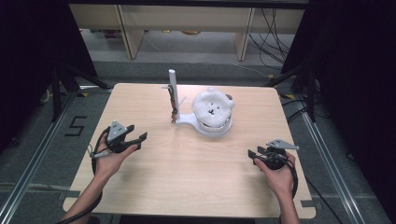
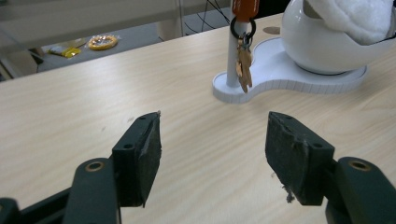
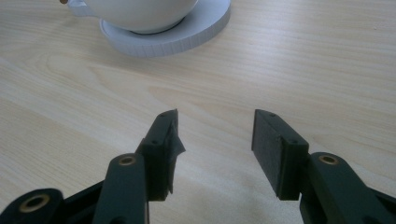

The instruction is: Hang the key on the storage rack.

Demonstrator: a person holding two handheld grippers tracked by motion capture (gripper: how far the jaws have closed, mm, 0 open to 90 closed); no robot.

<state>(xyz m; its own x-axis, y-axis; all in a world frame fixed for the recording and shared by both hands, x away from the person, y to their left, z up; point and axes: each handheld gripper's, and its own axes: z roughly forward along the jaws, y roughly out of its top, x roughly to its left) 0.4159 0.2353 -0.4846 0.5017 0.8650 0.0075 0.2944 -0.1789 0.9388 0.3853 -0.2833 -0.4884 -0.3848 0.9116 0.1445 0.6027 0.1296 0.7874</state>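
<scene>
A light wooden table (image 1: 187, 177) carried a white stand (image 1: 189, 120) just past its centre, toward twelve o'clock. The stand's flat base held an upright white post (image 1: 172, 88) at its nine o'clock end and a round white bowl (image 1: 214, 127) at its three o'clock end. A white fluffy toy (image 1: 212, 107) with small dark face marks sat in the bowl, rising above the rim. A dark ring with small brown-gold keys (image 2: 243, 65) hung against the post below an orange band (image 2: 244, 8). The left gripper (image 1: 138, 139), held in the left hand (image 1: 109, 161) at about eight o'clock on the table, pointed toward the stand with its jaws spread wide and nothing between them. The right gripper (image 1: 254, 152), held in the right hand (image 1: 280, 175) at about four o'clock, lay well apart from the stand, its jaws likewise parted and empty above bare wood.
</scene>
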